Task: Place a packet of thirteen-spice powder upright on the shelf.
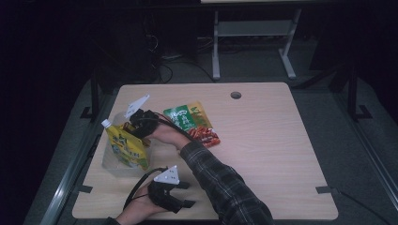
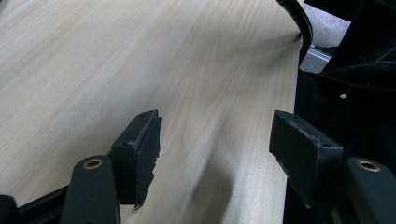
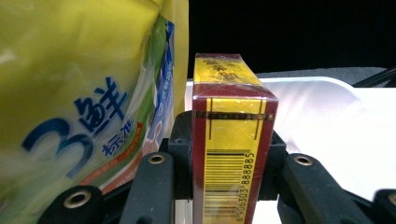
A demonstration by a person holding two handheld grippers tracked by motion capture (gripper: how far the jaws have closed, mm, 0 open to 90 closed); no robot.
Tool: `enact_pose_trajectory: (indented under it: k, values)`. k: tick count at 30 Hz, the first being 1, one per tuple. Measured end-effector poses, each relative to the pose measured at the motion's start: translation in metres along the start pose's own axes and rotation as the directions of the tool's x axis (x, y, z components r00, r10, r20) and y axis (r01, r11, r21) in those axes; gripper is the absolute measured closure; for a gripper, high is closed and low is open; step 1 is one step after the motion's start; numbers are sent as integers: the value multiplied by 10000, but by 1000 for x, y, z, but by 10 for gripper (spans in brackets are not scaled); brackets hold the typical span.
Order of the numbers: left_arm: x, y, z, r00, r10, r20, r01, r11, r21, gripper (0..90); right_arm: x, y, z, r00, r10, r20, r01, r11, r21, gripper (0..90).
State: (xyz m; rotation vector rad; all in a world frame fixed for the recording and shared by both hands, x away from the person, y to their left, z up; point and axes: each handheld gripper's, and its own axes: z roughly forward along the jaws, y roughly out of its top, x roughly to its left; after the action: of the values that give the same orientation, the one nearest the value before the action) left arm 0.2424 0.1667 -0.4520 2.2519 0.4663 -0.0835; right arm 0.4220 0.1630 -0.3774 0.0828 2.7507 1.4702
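A small yellow and dark red cellophane-wrapped box (image 3: 232, 140) with a barcode on its narrow face is seen clamped upright between the jaws of the right tool (image 3: 231, 172) in the right gripper view, the pads pressed on both of its broad sides. Just beside it, on the left of that view, a large yellow plastic pouch (image 3: 79, 107) with blue lettering is seen, touching or nearly touching the box; which cannot be told. Behind the box a clear plastic tub (image 3: 327, 107) is seen, its rim lying level with the upper half of the box. In the high view the right tool (image 1: 141, 123) is held over the tub (image 1: 109, 161) at the left edge of the light wooden worktop (image 1: 263, 154), where the spouted pouch (image 1: 126, 144) stands. A green printed snack bag (image 1: 185, 115) and a red packet (image 1: 205, 135) are left lying near the middle of the worktop, touching each other. The left tool (image 1: 180, 194) is rested near the front edge; in the left gripper view the left tool (image 2: 215, 144) is shown released, jaws wide apart with bare worktop (image 2: 140, 60) between them.
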Motion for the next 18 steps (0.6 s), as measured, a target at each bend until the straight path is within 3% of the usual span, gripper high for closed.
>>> enact_pose_trajectory:
  k: [10, 18]
  values:
    - [-1, 0, 0, 10000, -49, 22, 49, 10000, 5, 331, 2, -6, 5, 9999, -91, -92, 94, 9997, 247, 644]
    - [-1, 0, 1, 10000, -22, 39, 22, 10000, 32, 331, 2, -12, 1, 9999, 114, -67, -112, 9996, 266, 615]
